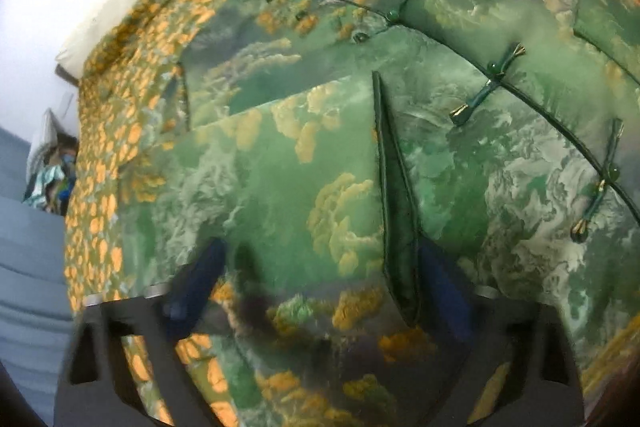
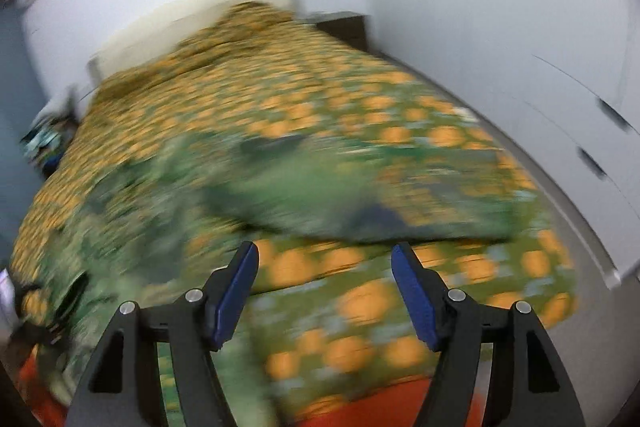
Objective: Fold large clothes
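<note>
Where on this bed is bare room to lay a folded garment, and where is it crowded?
Free: the orange-patterned bedspread between the green garment and the headboard, and the strip between garment and foot edge, under the open right tool. Crowded: the middle, where the garment spreads; the open left tool hovers close over it.

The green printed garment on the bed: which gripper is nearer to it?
Left. The left gripper is open right over the green garment, fingers beside its dark trimmed edge. The right gripper, open and empty, hangs back above the orange-patterned bedspread.
</note>
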Demonstrator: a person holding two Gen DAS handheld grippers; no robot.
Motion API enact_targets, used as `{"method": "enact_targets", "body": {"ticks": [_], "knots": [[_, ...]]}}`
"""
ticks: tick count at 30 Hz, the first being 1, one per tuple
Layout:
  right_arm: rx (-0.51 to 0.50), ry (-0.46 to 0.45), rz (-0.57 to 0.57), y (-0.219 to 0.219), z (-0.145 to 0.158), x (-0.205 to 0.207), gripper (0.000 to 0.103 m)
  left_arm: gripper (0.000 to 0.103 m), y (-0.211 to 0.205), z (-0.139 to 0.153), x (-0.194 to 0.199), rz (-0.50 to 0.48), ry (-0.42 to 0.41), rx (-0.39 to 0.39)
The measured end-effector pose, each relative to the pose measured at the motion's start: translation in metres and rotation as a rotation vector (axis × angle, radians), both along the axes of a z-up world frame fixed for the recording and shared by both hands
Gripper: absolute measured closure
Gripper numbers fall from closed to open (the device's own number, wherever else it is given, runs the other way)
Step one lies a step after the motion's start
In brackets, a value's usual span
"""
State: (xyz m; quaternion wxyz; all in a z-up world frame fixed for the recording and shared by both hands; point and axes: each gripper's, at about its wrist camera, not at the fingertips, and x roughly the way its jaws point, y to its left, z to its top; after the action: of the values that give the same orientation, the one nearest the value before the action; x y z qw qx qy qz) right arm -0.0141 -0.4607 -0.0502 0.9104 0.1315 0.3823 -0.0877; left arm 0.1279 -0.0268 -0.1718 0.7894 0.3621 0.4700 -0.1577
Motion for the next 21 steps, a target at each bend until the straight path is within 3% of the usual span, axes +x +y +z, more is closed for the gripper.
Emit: {"method": "enact_targets", "body": {"ticks": [1, 2, 4, 6, 11, 15, 18, 21], "knots": [[0.0, -0.007, 0.034, 0.015, 0.001, 0.002, 0.035, 0.072, 0.003, 0.001, 0.001, 0.011, 0.035, -0.032], [-0.006, -0.014, 0.068, 0.031, 0.004, 0.003, 0.035, 0.086, 0.007, 0.006, 0.003, 0.037, 0.055, -0.069], [-0.037, -0.028, 0.138, 0.059, 0.008, 0.005, 0.035, 0.091, 0.016, 0.022, 0.003, 0.067, 0.019, -0.107], [-0.092, -0.044, 0.188, 0.081, 0.012, 0.001, 0.035, 0.092, 0.037, 0.052, 0.007, 0.133, -0.001, -0.216], [-0.134, -0.062, 0.25, 0.112, 0.018, -0.004, 0.035, 0.092, 0.135, 0.14, 0.022, 0.366, -0.165, -0.439], [-0.133, -0.064, 0.256, 0.12, 0.018, -0.007, 0.035, 0.092, 0.227, 0.173, 0.031, 0.602, -0.307, -0.469], [-0.12, -0.055, 0.259, 0.124, 0.016, -0.006, 0.035, 0.092, 0.301, 0.171, 0.037, 0.811, -0.365, -0.459], [-0.122, -0.044, 0.27, 0.128, 0.013, -0.008, 0.035, 0.092, 0.352, 0.153, 0.032, 0.957, -0.369, -0.435]]}}
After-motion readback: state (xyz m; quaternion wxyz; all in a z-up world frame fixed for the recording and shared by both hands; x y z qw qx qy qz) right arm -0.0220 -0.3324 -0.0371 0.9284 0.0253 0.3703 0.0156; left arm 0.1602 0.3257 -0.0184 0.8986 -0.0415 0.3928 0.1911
